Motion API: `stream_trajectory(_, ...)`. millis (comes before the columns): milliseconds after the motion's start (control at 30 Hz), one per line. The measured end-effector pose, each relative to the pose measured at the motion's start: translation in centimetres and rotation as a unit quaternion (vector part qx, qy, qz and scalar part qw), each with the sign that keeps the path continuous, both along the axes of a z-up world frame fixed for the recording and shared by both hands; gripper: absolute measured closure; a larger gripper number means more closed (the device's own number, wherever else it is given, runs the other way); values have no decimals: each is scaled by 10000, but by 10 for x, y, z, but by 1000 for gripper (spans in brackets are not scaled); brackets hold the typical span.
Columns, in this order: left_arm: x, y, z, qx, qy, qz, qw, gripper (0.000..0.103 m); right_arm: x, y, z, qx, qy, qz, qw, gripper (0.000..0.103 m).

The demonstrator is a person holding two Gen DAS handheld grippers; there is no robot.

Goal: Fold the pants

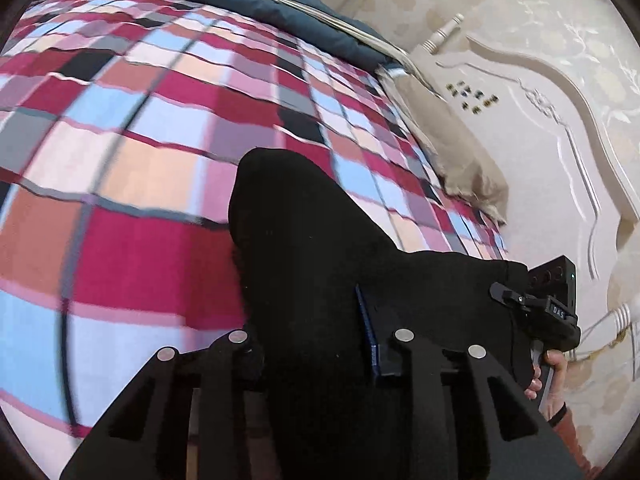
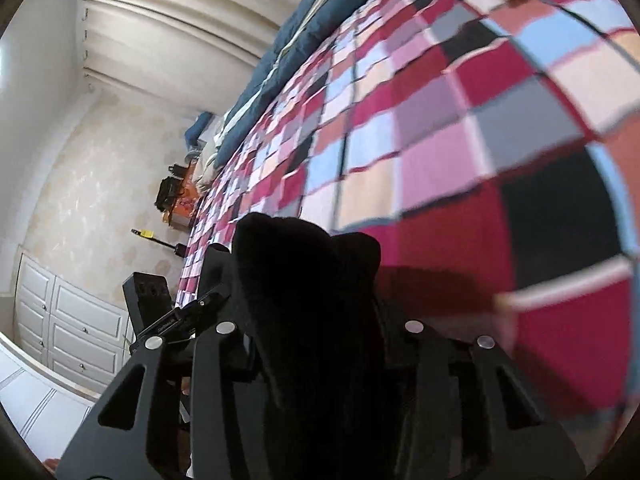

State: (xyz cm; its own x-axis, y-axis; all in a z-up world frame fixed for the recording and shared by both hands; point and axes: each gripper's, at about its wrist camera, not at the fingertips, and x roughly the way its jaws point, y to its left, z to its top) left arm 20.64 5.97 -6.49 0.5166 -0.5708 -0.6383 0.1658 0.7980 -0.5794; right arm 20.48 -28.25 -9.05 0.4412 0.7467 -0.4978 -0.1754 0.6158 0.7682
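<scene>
The black pants are bunched up above a bed with a checked cover, a fold of the cloth caught in each gripper. The left gripper is clenched on one bunch, and the right gripper is clenched on another. A pillow lies near the headboard.

Left tongs angled downward, clamped on black cloth, right tongs likewise, fingers on handle
</scene>
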Motion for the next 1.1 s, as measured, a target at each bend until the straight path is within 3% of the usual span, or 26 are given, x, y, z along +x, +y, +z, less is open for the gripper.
stream_trajectory(333, 39, 57, 1, 287, 83, 410, 9987, 70, 57, 57, -9, 147, 171, 231, 9995, 63)
stream_trajectory(567, 47, 62, -9, 244, 84, 370, 9990, 70, 66, 52, -30, 456, 421, 142, 9980, 63)
stream_trajectory(800, 50, 60, -6, 398, -40, 397, 9984, 70, 60, 57, -13, 231, -78, 95, 9997, 64)
stream_trajectory(967, 62, 63, -7, 479, -67, 452, 9978, 70, 70, 56, -26, 407, 79, 27, 9991, 64)
stream_trajectory(1100, 63, 68, -15, 325, -35, 460, 9984, 68, 71, 52, -37, 598, 168, 33, 9981, 64)
